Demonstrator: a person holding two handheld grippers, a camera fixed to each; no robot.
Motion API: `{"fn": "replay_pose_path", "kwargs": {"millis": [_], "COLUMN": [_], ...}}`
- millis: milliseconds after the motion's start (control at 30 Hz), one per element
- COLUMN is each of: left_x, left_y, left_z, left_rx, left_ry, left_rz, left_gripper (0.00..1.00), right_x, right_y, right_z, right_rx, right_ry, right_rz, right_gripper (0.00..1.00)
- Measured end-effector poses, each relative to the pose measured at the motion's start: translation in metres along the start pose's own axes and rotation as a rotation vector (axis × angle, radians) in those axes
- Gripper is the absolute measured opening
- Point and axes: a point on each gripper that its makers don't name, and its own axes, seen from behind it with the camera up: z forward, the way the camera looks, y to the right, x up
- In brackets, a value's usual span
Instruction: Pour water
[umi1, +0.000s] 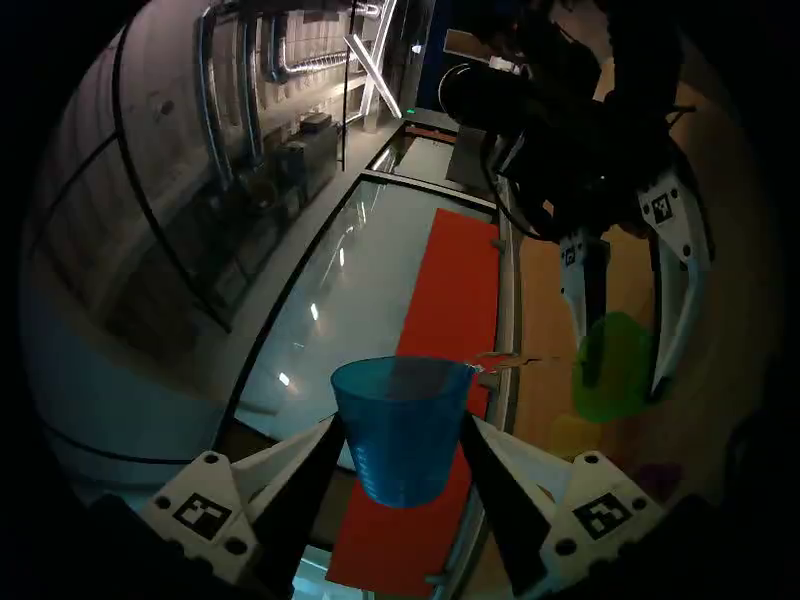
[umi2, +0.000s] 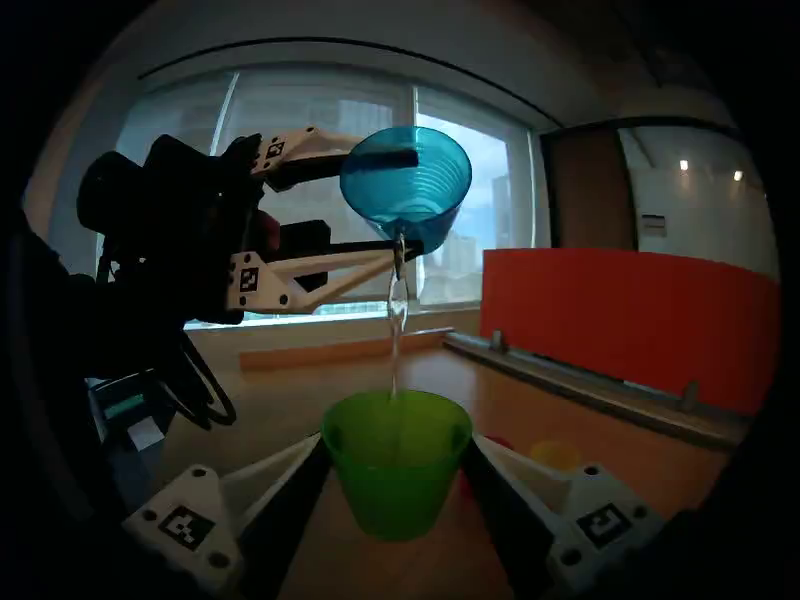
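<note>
Upper cup (umi2: 405, 195) above lower cup (umi2: 397, 470)

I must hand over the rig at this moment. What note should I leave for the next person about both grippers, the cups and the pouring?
Left gripper: fingers shut on the blue cup, which is tipped with its rim above the green cup.
Right gripper: fingers shut on the green cup, upright, below the blue one.
Water stream: falls from the blue cup's rim into the green cup.
Done: both cups gripped, pouring under way.
Left: finish the pour, then right the blue cup. How much water remains is not visible.
</note>
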Motion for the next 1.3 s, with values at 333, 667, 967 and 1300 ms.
{"fn": "replay_pose_path", "kwargs": {"millis": [333,667,967,1300], "left_x": [0.004,0.008,0.01,0.01], "left_y": [-0.002,0.001,0.003,0.004], "left_z": [0.0,0.002,0.003,0.008], "left_rx": [0.01,0.008,0.007,0.01], "left_ry": [0.001,0.004,0.003,0.005], "left_rz": [0.028,0.061,0.091,0.121], "left_gripper": [0.81,0.81,0.81,0.81], "right_x": [0.0,0.0,-0.001,-0.001], "right_y": [0.001,0.002,0.002,0.002], "right_z": [-0.002,-0.003,-0.004,-0.004], "right_rx": [-0.003,-0.003,-0.007,-0.01], "right_ry": [0.002,0.007,0.008,0.009], "right_rz": [-0.003,-0.003,-0.005,-0.006], "right_gripper": [0.89,0.89,0.89,0.89]}}
